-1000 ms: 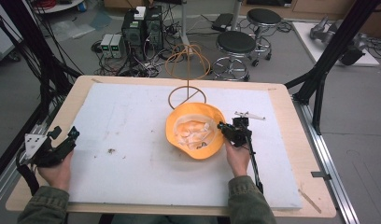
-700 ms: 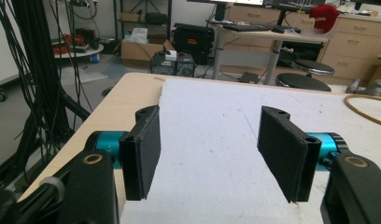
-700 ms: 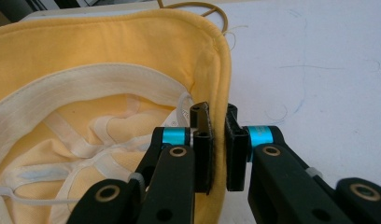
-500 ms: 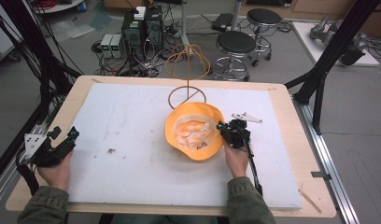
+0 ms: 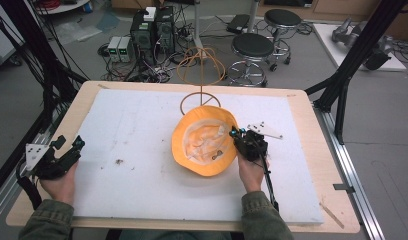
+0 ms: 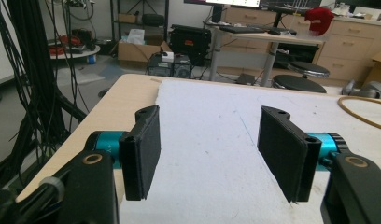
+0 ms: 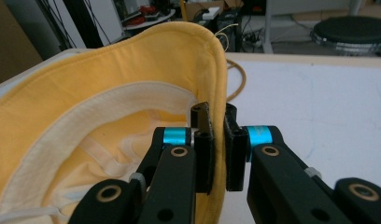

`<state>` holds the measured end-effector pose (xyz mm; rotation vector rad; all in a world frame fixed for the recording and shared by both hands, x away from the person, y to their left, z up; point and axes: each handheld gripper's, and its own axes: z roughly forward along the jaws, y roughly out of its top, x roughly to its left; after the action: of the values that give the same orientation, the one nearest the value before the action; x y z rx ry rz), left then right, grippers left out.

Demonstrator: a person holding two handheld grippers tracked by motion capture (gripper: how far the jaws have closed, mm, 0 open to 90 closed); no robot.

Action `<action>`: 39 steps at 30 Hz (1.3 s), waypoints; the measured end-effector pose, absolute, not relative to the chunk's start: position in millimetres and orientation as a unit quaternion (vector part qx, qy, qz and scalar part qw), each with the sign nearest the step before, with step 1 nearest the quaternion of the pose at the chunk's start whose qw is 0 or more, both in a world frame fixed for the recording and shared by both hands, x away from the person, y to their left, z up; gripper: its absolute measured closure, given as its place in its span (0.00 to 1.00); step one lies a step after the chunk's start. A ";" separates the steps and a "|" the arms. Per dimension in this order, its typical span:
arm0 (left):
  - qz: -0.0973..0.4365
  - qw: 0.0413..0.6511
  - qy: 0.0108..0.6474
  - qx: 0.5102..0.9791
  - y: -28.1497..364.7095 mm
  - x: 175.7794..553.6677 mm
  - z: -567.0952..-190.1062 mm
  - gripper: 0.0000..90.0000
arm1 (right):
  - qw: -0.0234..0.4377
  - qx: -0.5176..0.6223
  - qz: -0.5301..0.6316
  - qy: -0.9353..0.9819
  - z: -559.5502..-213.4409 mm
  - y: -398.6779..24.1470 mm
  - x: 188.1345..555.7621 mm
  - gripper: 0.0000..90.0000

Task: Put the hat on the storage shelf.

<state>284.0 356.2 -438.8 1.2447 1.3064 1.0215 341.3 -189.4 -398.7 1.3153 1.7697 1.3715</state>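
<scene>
A yellow bucket hat (image 5: 204, 140) lies upside down on the white mat (image 5: 142, 125), its pale lining facing up. My right gripper (image 5: 237, 136) is shut on the hat's right brim. In the right gripper view the brim (image 7: 212, 60) stands up between the two black pads, pinched by my right gripper (image 7: 217, 149). My left gripper (image 5: 69, 145) rests at the table's left edge, held in a hand, well apart from the hat. Its jaws stand wide open in the left gripper view (image 6: 216, 156), with bare mat between them.
An orange wire stand (image 5: 201, 85) with a ring base stands just behind the hat. The wooden table (image 5: 312, 125) borders the mat. Black frame posts (image 5: 352, 65) rise at both sides. Stools and computer boxes stand on the floor beyond.
My right gripper has shifted slightly right and up with the hat brim in it, tilting that edge up. The left gripper has stayed put.
</scene>
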 end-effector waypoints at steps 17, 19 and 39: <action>0.422 0.504 0.545 0.520 356.7 285.2 -439.7 0.44 | 0.350 0.461 0.546 0.606 -353.7 -202.4 341.3 0.95; 0.422 0.505 0.546 0.519 356.7 285.5 -439.7 0.44 | 0.359 0.455 0.551 0.601 -343.4 -204.6 344.6 0.95; 0.422 0.502 0.549 0.518 357.1 286.5 -440.8 0.44 | 0.448 0.364 0.622 0.529 -250.8 -211.6 399.8 0.95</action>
<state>286.5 357.1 -440.8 1.2513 1.3256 1.0201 399.8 -211.6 -250.8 0.9002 1.3098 1.5397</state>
